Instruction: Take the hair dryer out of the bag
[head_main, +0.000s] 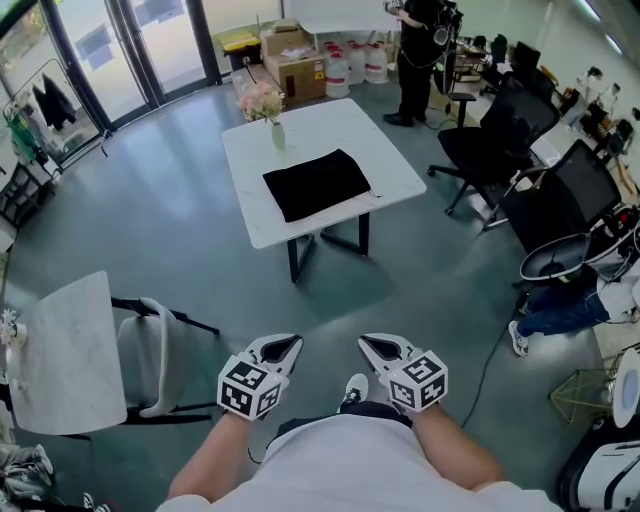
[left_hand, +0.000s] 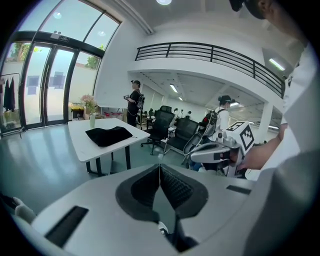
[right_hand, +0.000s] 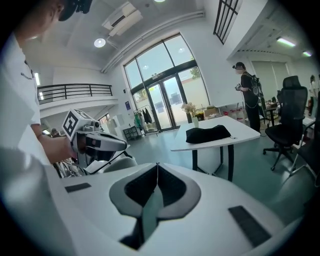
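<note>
On the white table (head_main: 392, 172), bag (head_main: 317, 184) near vase (head_main: 277, 136)

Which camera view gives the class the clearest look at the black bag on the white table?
The head view: it looks down on the bag, showing its whole outline on the table. Both gripper views show the bag only from the side, small, as a low dark heap.

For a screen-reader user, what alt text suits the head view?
The left tool and right tool, both shut and empty, are held over grey floor, well short of a white table bearing a black bag and a flower vase.
</note>
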